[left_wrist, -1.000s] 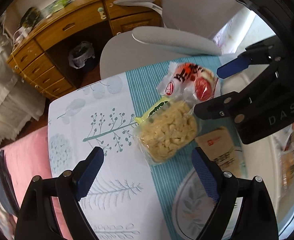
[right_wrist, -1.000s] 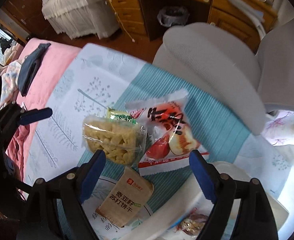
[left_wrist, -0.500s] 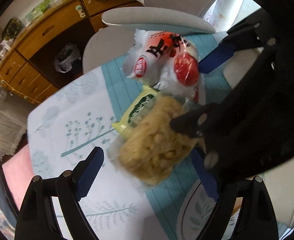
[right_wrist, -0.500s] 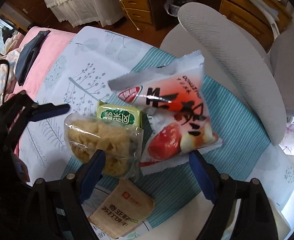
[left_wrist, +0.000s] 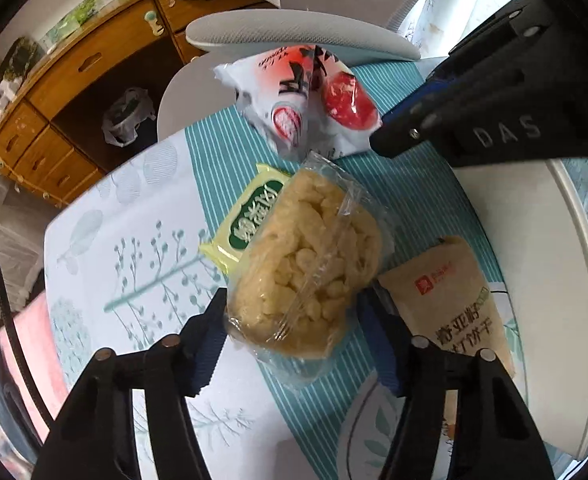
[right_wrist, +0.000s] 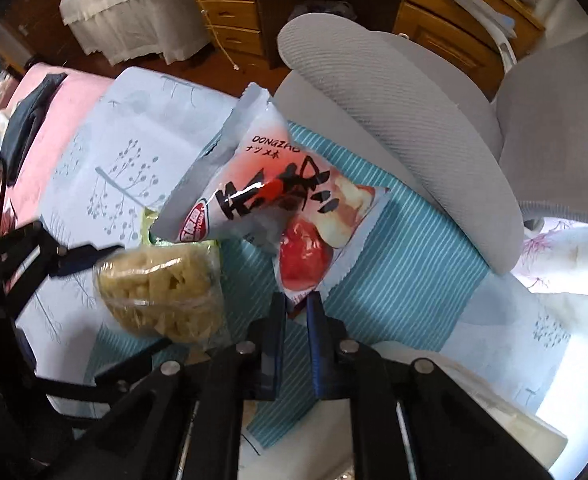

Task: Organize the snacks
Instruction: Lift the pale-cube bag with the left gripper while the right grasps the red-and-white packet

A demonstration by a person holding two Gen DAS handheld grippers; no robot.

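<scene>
Behind the patterned counter (left_wrist: pixel 105 264) stands a wooden desk. Both claws have just been closing: the left claw (left_wrist: pixel 294 330) squeezes the yellow puffed-snack bag (left_wrist: pixel 306 264), mid-frame; the right claw (right_wrist: pixel 296 314) pinches the red-and-white bag (right_wrist: pixel 277 204) (corner only). Sorting seems barely begun; two packets still lie loose.

Two wrist fisheyes, steeply downward and close over the table (left_wrist: pixel 141 248), both sharing the clear snack bag (left_wrist: pixel 306 268).

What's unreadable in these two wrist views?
- Green packet: left wrist view, mostly under the clear puffed-snack bag; right wrist view shows a sliver.
- Brown cracker packet: lower end behind the left gripper.
- White tray: contents cut off by the frame edge.
</scene>
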